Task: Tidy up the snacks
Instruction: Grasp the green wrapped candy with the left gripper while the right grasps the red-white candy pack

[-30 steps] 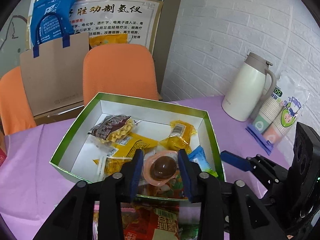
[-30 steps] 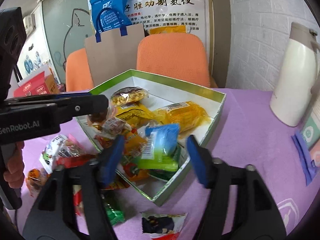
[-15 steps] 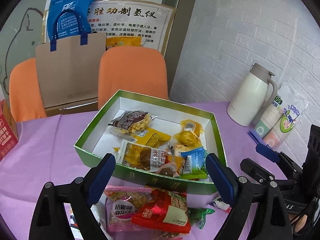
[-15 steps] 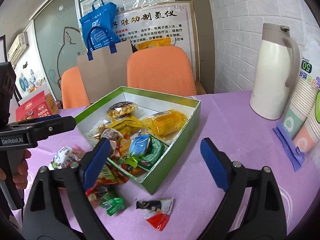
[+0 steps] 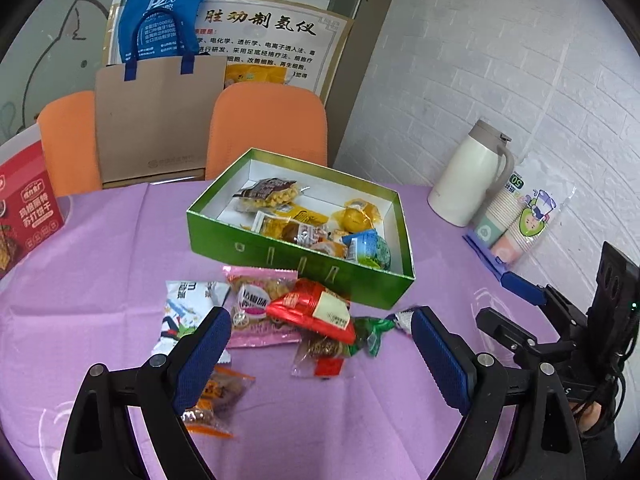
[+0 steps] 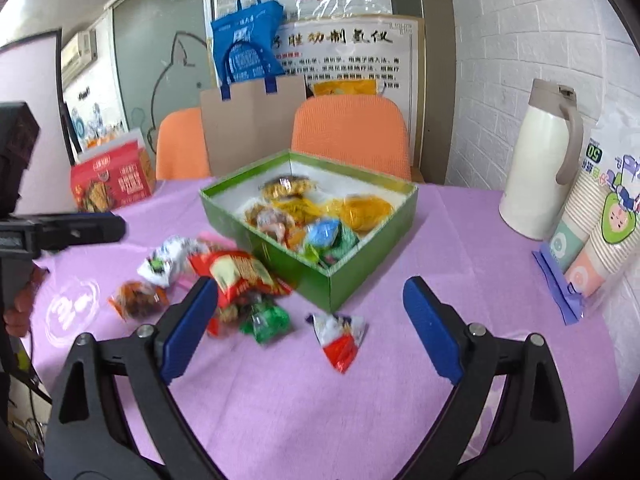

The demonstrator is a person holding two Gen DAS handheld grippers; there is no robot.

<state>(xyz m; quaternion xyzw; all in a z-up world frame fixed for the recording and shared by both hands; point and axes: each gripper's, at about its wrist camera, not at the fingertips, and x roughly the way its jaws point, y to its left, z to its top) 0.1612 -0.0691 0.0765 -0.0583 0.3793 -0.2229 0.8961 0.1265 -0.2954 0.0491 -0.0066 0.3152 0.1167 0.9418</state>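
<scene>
Green box (image 5: 300, 256) beyond the fingers part-filled; loose snacks (image 5: 308, 312) ahead remain; left gripper (image 5: 320, 356) and right gripper (image 6: 312, 328) spread, empty.

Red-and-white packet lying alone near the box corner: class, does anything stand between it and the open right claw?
Nothing visible does. The red-and-white packet lies on bare purple cloth, directly ahead of the right claw.

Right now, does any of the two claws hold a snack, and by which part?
Nothing is held. The left claw and the right claw are both wide open above the loose snacks on the table.
</scene>
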